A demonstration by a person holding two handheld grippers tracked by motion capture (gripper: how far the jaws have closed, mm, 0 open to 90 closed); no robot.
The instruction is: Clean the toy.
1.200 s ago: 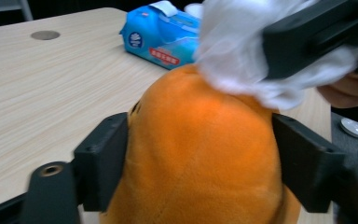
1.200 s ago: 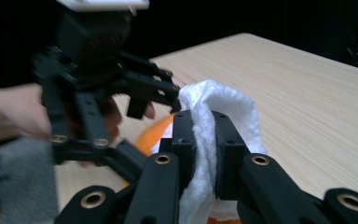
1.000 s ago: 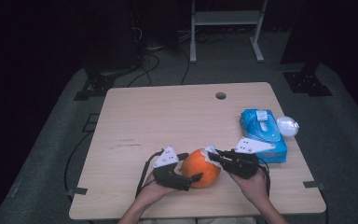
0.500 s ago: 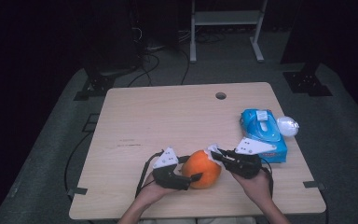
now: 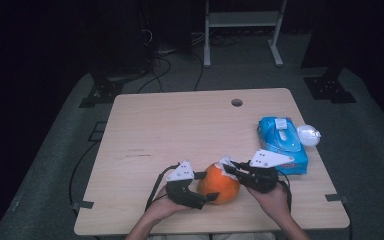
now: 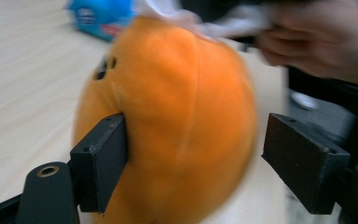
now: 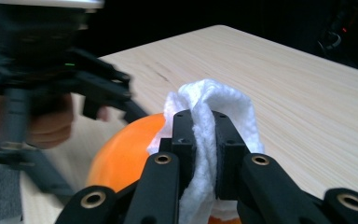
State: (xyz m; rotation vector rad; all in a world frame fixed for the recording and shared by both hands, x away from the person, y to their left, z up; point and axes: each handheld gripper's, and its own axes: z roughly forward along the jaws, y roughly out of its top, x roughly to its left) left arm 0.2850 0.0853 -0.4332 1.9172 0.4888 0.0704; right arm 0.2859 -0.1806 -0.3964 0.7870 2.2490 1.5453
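Orange ball [image 5: 220,183] sits on the table [image 5: 180,130] near its front edge, between the two grippers. Left gripper [image 5: 200,189] straddles it: one jaw pressed into the ball's side, the other standing just clear, so not a grip. Right gripper [image 5: 231,169] clenched on a white wipe [image 7: 208,116], the wipe lying against the ball's top. Blue wipe pack [image 5: 282,143] just beyond the right gripper; small white thing [image 5: 308,134] beside the pack.
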